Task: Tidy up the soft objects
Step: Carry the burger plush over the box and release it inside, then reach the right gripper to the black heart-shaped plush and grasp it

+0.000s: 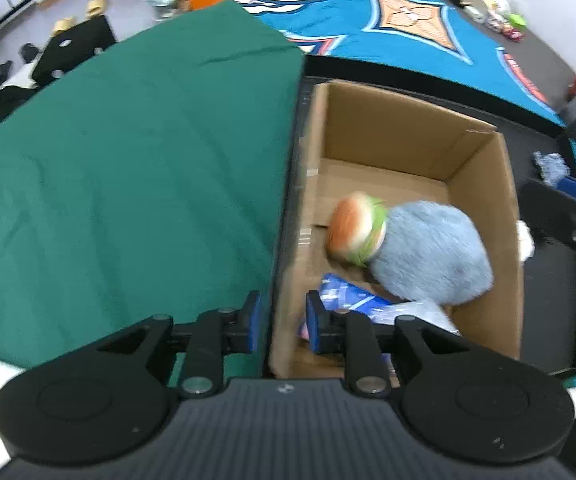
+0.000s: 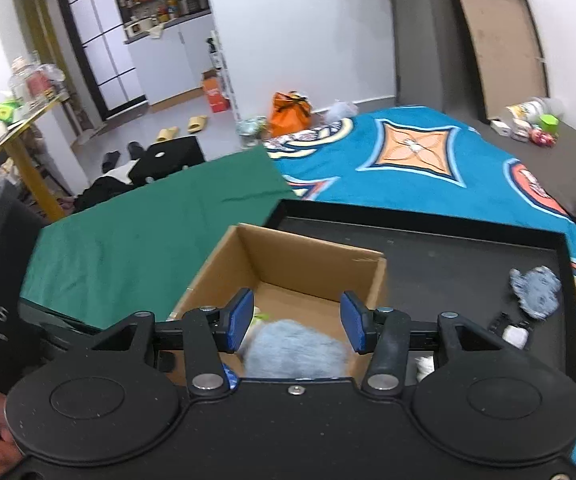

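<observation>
While both grippers hang empty over the cardboard box [image 1: 483,184], the step in hand looks like fetching the next soft item. Left gripper [image 1: 282,326]: narrow gap, holding nothing, straddling the box's near-left wall. Right gripper [image 2: 293,326]: wide apart, nothing held, above the box's near end. Inside the box, near to far: blue-white packet [image 1: 351,300], fluffy grey-blue plush [image 1: 431,252], burger plush [image 1: 355,232] touching it; far half bare. Box sits on the black tray [image 2: 427,256]. Farther right on the tray: small grey-blue fuzzy toy [image 2: 535,292], well apart from the box, likely the next pick. Judgement: right gripper should approach open, pinch the toy mid-body, lift clear of the box wall, and drop it in the far half.
</observation>
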Available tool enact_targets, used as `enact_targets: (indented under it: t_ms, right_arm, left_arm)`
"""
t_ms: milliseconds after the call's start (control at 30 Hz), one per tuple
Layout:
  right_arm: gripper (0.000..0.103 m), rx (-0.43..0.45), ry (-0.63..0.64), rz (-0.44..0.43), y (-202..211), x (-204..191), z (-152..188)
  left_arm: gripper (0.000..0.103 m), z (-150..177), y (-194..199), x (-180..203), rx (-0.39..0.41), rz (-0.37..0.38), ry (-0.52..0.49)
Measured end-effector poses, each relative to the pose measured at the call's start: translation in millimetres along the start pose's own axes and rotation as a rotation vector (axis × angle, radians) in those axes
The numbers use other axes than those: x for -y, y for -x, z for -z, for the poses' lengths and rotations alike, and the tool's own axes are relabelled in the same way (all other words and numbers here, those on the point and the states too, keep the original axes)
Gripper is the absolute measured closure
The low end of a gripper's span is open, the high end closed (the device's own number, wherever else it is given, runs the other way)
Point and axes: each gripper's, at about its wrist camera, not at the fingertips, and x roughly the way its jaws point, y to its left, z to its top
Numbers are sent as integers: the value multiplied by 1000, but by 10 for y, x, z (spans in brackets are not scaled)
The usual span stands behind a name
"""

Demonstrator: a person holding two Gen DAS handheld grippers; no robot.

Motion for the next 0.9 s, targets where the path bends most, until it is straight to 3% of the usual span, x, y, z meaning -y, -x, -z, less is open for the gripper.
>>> enact_targets:
  t_ms: [267,367,433,500,900]
  right_arm:
    - [47,5,-36,85,130,396,141]
    - [38,3,-61,114,145,565,192]
    - [25,0,-76,140,142,672,227]
    - [20,2,-92,162,154,772,259]
    - [20,-10,-170,209,77,1249,444]
  left_arm:
    - [41,13,165,-38,84,-33,59]
    - [32,21,240,-19,126,-47,68]
    - [28,22,269,6,151,-50,72]
    - [24,33,312,29,173,-37,72]
    - [19,10,335,165,173,-130,44]
